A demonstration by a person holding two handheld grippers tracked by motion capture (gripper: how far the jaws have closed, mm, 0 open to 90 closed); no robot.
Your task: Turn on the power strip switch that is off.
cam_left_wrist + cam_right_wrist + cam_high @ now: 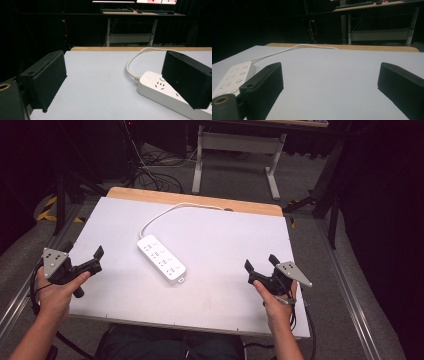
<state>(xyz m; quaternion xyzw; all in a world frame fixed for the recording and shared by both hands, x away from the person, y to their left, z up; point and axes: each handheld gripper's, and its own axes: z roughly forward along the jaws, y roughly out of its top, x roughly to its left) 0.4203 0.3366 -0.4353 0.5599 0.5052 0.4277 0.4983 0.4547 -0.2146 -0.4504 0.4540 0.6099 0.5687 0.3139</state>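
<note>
A white power strip (161, 258) lies at an angle in the middle of the white table (230, 245), and its white cable (165, 215) curves off to the far edge. My left gripper (83, 252) hovers open at the table's left edge, held in a hand. In the left gripper view the jaws stand wide apart around nothing, my left gripper (117, 82) pointing over the table, with the power strip (157, 90) partly behind the right jaw. My right gripper (261, 264) is open near the front right. In the right gripper view my right gripper (332, 85) is empty, with the power strip (234, 76) at the far left.
A wooden strip (200, 200) runs along the table's far edge. Beyond it stands a desk frame (235, 150) with loose cables (155, 175) on the floor. Dark curtains and stands surround the table on both sides.
</note>
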